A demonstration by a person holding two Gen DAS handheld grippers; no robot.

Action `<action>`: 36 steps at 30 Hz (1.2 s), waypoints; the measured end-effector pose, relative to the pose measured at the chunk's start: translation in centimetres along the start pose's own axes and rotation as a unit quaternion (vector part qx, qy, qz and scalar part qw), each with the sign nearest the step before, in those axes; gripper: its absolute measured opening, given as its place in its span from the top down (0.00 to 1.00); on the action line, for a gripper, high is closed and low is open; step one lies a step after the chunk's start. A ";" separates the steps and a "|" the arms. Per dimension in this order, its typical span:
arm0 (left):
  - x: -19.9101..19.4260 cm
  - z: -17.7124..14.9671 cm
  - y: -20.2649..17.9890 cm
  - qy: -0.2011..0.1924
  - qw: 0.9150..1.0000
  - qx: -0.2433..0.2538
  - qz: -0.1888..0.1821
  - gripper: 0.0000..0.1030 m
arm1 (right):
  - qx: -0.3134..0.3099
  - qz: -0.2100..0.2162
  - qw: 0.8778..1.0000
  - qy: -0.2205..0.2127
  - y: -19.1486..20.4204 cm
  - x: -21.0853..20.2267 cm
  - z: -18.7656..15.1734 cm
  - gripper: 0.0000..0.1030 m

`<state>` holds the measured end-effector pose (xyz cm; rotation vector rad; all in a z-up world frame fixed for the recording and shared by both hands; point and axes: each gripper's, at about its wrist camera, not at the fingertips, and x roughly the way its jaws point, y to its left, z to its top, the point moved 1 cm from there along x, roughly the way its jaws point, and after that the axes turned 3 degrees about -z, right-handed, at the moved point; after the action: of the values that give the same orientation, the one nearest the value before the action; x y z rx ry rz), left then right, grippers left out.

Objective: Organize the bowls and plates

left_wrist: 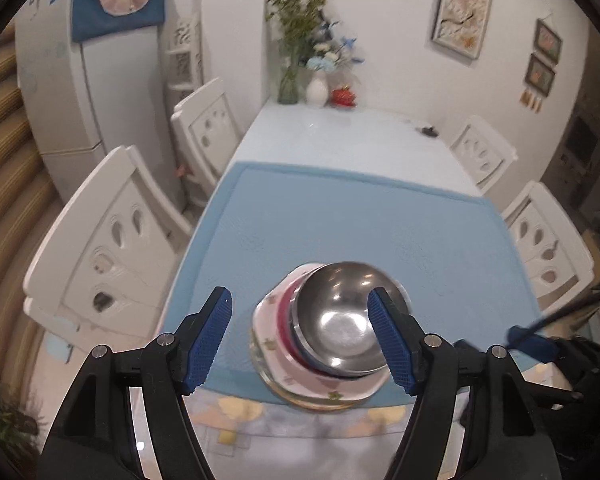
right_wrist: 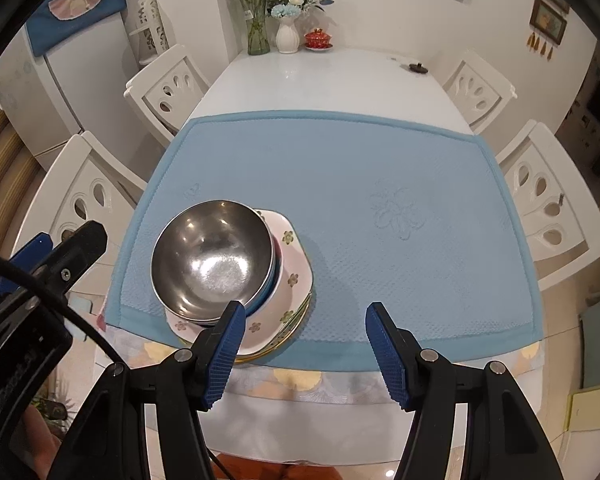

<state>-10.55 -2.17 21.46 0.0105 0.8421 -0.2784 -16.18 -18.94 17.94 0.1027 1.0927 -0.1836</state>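
- Steel bowl [right_wrist: 212, 256] tops the stack of bowls and plates [right_wrist: 290, 280] at the near edge of the blue mat [right_wrist: 380, 200], on the table [right_wrist: 320, 76].
- Left tongs [left_wrist: 300, 336] and right tongs [right_wrist: 304, 356] are both apart, empty.
- I'd lift clear without nudging it.

My shiny metal bowl [right_wrist: 212, 258] sits on top of the pile, open side up, and it is empty. The lights shine back from its round bottom. Under it I can see the edges of more bowls [left_wrist: 290, 322], one pinkish red and one dark blue, all tucked inside each other. The bowls lean a little to one side. They sit on my white plates [right_wrist: 290, 280] with small flowers on them and wavy edges. The whole pile stands on the near edge of the blue mat, close to me
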 end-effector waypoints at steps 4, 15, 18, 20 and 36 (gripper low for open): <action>-0.1 0.1 0.8 -0.012 1.000 -0.013 0.016 0.33 | -0.007 0.001 1.000 -0.003 0.6 -0.2 -0.1 0.41; 0.2 0.5 0.7 -0.010 0.999 0.009 0.047 0.33 | -0.021 -0.002 1.000 0.003 1.5 0.3 0.0 0.41; 0.3 0.6 0.7 -0.007 0.999 0.011 0.045 0.33 | -0.020 -0.002 1.000 0.005 1.5 0.5 0.2 0.41; 0.4 0.8 0.7 -0.007 0.999 0.013 0.044 0.33 | -0.019 0.000 1.000 0.006 1.5 0.6 0.4 0.41; 3.5 0.6 -0.6 0.032 0.999 0.041 0.005 0.33 | 0.014 -0.025 0.999 0.034 0.6 3.0 0.2 0.41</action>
<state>-8.05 -3.62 19.32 0.1012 0.8943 -0.3049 -14.52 -18.68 15.37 0.1081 1.1608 -0.2423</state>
